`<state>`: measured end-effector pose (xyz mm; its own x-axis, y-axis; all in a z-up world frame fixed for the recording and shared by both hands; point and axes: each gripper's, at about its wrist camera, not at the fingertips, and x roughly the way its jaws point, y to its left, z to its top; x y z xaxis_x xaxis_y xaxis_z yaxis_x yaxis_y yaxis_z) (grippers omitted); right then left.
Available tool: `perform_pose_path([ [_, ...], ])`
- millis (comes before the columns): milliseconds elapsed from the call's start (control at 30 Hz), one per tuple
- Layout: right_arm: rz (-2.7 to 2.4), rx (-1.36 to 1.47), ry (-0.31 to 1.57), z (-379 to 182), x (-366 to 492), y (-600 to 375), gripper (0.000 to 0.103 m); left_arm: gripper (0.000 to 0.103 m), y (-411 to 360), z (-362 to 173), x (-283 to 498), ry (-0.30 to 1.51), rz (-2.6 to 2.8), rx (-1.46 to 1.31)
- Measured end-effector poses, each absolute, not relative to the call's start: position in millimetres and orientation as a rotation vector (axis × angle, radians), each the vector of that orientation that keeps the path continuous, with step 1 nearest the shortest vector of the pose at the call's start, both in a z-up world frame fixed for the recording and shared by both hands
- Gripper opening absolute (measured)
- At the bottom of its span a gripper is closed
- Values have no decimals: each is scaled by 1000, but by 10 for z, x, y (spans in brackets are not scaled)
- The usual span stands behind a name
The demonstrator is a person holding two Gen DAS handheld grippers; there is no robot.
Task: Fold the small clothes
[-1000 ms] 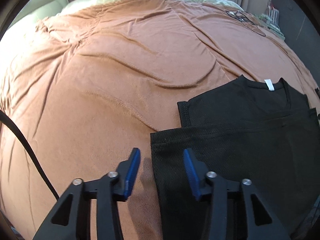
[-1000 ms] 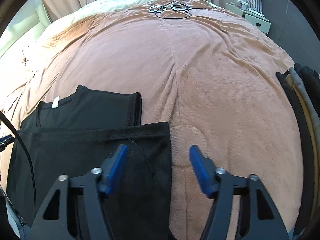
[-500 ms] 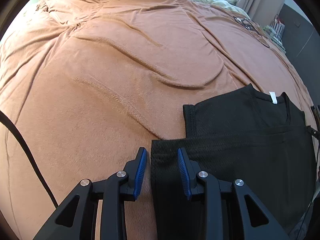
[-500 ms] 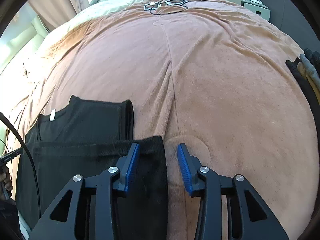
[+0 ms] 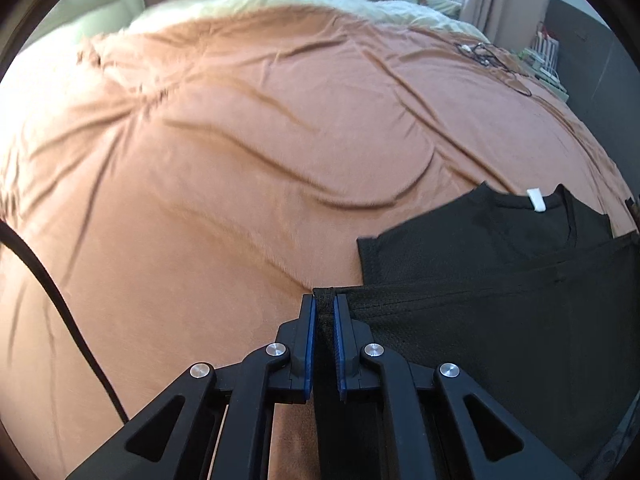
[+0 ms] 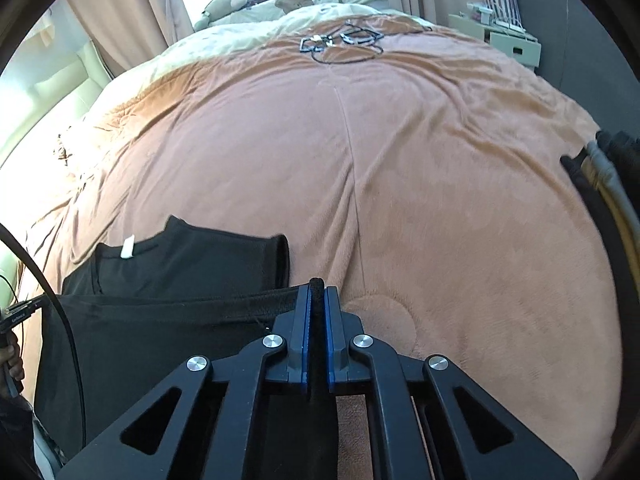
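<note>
A black T-shirt (image 5: pixel 500 320) lies partly folded on the brown blanket, its neck with a white label (image 5: pixel 535 199) pointing away from me. It also shows in the right wrist view (image 6: pixel 160 320). My left gripper (image 5: pixel 324 300) is shut on the left corner of the folded hem and lifts it a little. My right gripper (image 6: pixel 316 290) is shut on the right corner of the same hem. The hem edge stretches taut between the two grippers.
The brown blanket (image 5: pixel 240 180) covers a wide bed. A tangle of black cables (image 6: pixel 340 40) lies at the far end. A stack of folded clothes (image 6: pixel 608 184) sits at the right edge. A white cabinet (image 6: pixel 512 40) and grey wall stand beyond.
Both grippers went from open to shut on the hem corners of the black T-shirt. The hem has risen off the blanket.
</note>
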<state>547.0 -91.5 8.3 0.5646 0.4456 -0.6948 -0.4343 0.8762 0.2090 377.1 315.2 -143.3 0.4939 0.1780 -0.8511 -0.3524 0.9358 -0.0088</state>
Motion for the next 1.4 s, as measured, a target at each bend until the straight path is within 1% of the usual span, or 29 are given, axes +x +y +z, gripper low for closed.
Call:
perform_pose_path([
  [100,515,12,802,166,5456,-913,2,9,3181,-1288,3807,972,332,-182],
  [267,506,16,791,214,5526,-865,2,9,3238,-1250,3988,972,355,-152],
  [567,479,-32,796,198,5810,-603,2,9,3279,-1371,4329,997,391,-68],
  [1067,428,-106,808,144,6215,-188,2,9,3440,-1559,4661,1020,444,-51],
  [1167,400,-103,818,115,6298,-156,2,9,3458,-1630,4719,1043,448,-60],
  [1267,388,-121,835,101,6310,-83,3,12,3450,-1696,4747,1086,452,-66],
  [1333,389,-136,840,122,6256,-45,6,12,3421,-1674,4703,1085,447,-75],
  [1367,395,-136,841,145,6227,-41,12,15,3416,-1663,4689,1085,443,-79],
  [1400,406,-134,841,170,6202,-48,26,20,3399,-1647,4664,1085,436,-84],
])
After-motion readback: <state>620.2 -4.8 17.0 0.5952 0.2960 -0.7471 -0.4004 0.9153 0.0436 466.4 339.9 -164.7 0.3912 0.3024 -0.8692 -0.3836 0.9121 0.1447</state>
